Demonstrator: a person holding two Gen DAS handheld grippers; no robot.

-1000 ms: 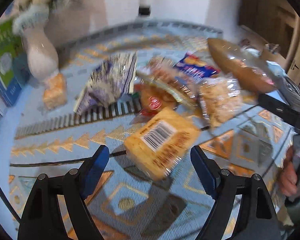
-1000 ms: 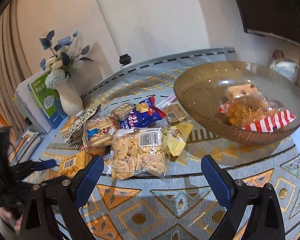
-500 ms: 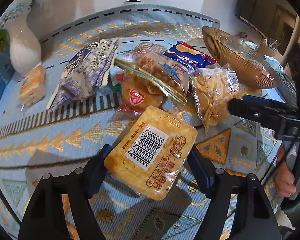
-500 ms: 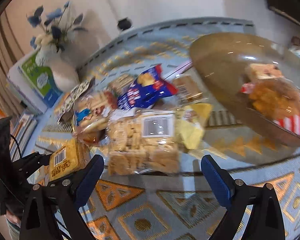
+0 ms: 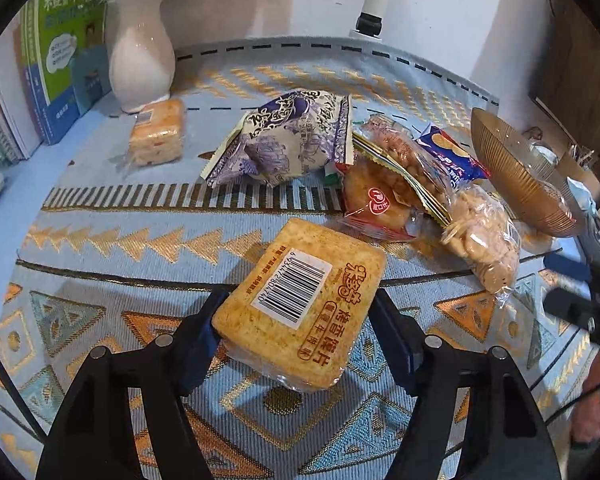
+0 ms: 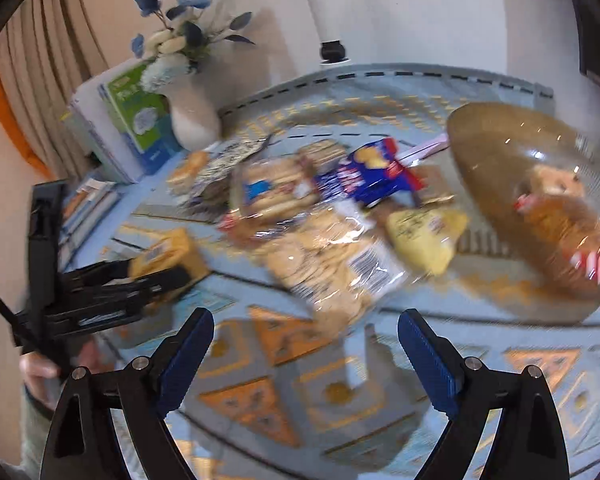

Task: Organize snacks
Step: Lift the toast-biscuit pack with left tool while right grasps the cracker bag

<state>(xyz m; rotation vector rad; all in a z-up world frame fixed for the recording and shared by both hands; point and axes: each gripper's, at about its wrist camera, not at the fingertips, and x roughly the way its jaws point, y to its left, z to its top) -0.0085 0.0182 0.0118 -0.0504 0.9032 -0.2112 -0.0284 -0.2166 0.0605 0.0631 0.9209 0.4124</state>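
My left gripper (image 5: 296, 324) is shut on a yellow barcoded cracker pack (image 5: 300, 304), held just above the patterned cloth; it also shows in the right wrist view (image 6: 168, 256). Behind it lie a purple-white bag (image 5: 288, 144), a red-labelled pack (image 5: 376, 204), a blue bag (image 5: 448, 156) and a clear bag of biscuits (image 5: 484, 240). My right gripper (image 6: 306, 344) is open and empty, just in front of the clear biscuit bag (image 6: 332, 264). A brown glass bowl (image 6: 496, 140) at the right holds a few snacks.
A white vase (image 5: 140, 52) with flowers and books (image 5: 56, 44) stand at the back left, with another orange cracker pack (image 5: 156, 132) beside the vase. A yellow snack pack (image 6: 424, 236) lies next to the bowl.
My left gripper moved onto the yellow cracker pack and closed on it. My right gripper swung left and down toward the clear biscuit bag.
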